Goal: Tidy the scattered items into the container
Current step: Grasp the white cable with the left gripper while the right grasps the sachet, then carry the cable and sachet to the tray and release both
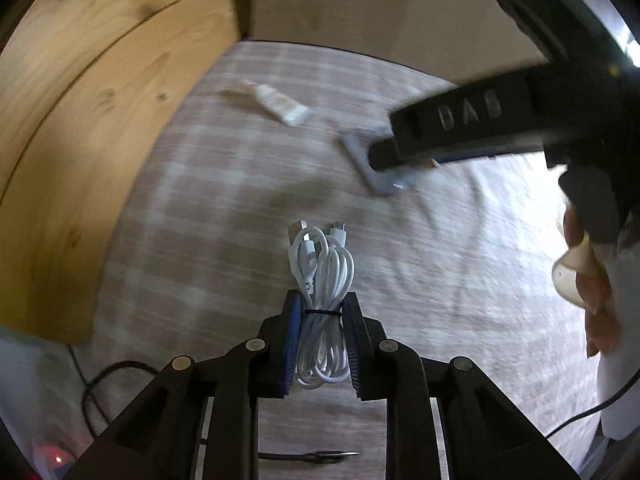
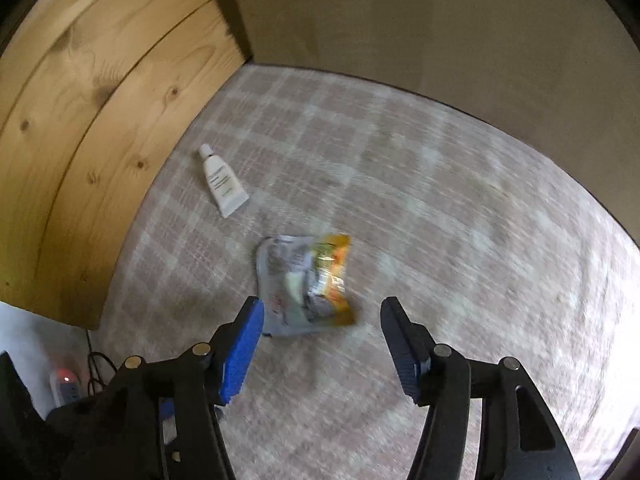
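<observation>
My left gripper [image 1: 322, 308] is shut on a coiled white USB cable [image 1: 320, 256] bound with a black tie, held just above the checked cloth [image 1: 224, 184]. A crumpled foil snack packet [image 2: 308, 280], grey and orange, lies on the cloth between the spread fingers of my right gripper [image 2: 322, 312], which is open; its blue left pad [image 2: 244, 352] is near the packet's edge. In the left wrist view the black body of the right gripper [image 1: 460, 116] hangs over the same packet [image 1: 372, 164]. A small white tube [image 2: 222, 180] lies farther back, also seen as the tube [image 1: 276, 102].
A wooden board [image 2: 80, 140] stands along the left of the cloth and a beige wall [image 2: 400, 20] runs behind it. A power strip with a red light [image 2: 66, 384] and black cords [image 1: 100, 384] lie at the lower left. A person's hand [image 1: 592, 280] shows at right.
</observation>
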A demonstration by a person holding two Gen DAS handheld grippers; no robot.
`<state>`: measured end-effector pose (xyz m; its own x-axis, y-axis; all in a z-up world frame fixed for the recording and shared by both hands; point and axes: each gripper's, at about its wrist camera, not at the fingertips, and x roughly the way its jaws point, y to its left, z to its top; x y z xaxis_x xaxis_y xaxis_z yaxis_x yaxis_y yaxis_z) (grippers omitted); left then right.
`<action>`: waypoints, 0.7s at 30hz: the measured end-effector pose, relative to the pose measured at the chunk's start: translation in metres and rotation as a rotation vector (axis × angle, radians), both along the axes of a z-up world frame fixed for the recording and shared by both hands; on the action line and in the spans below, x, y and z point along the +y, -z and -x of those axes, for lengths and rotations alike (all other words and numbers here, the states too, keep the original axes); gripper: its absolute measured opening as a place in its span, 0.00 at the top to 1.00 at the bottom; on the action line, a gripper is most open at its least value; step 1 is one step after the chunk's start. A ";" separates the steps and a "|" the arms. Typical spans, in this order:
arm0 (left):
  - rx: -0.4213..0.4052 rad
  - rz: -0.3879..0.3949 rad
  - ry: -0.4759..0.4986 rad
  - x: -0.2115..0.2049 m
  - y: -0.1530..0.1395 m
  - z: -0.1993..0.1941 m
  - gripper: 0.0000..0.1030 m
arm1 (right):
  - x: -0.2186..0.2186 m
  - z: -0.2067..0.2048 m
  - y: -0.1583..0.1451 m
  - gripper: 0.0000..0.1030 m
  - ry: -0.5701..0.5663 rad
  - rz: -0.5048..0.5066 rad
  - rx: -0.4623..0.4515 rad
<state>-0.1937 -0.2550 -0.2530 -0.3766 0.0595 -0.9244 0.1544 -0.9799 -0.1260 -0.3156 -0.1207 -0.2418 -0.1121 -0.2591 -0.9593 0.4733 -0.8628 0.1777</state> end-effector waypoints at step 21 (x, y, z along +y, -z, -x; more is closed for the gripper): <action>0.032 -0.111 -0.124 -0.038 -0.001 -0.004 0.79 | -0.010 -0.031 0.000 0.70 -0.030 -0.022 0.072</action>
<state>-0.1901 -0.2929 -0.2523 -0.4170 0.1121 -0.9019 0.2675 -0.9333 -0.2397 -0.2845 -0.1309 -0.2416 -0.1737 -0.2422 -0.9546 0.5102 -0.8512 0.1231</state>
